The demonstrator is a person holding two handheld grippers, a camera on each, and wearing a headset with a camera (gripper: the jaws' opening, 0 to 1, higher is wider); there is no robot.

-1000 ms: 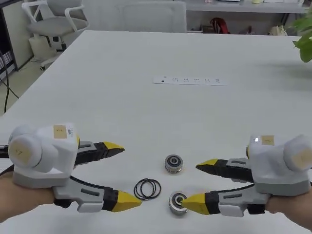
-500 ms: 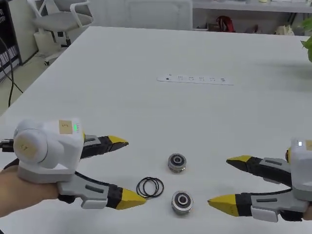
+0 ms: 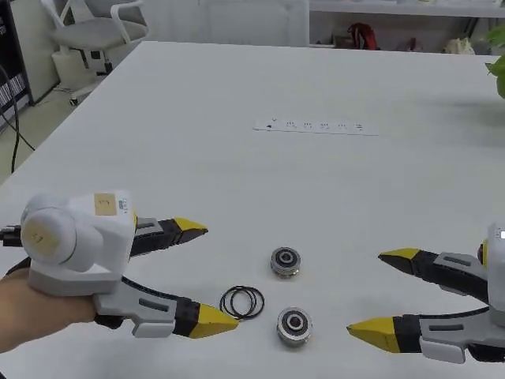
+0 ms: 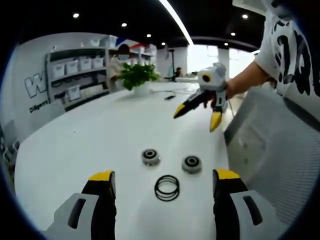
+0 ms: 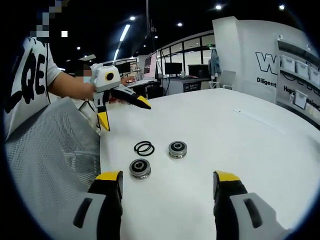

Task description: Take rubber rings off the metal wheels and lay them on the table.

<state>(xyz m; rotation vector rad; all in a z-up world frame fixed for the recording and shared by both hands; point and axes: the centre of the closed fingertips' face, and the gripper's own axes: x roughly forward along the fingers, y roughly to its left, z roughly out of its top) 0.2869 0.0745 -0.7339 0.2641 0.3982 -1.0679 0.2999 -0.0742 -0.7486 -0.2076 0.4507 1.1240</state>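
Two metal wheels lie flat on the white table (image 3: 237,174): one (image 3: 285,261) farther from me, one (image 3: 293,324) nearer. Black rubber rings (image 3: 241,302) lie stacked just left of the nearer wheel. In the left gripper view the wheels (image 4: 150,157) (image 4: 191,163) sit beyond the rings (image 4: 167,187). The right gripper view shows a wheel (image 5: 140,168), the other wheel (image 5: 177,148) and the rings (image 5: 144,147). My left gripper (image 3: 201,276) is open, left of the rings, holding nothing. My right gripper (image 3: 387,294) is open, off to the right of the wheels.
A white power strip (image 3: 314,127) lies farther back on the table. An office chair (image 3: 95,31) stands at the far left corner. A green plant (image 3: 497,55) pokes in at the right edge. Shelving with bins (image 4: 80,80) lines the room wall.
My right gripper has pulled back to the right, away from the nearer wheel it was beside. The left gripper has stayed about where it was.
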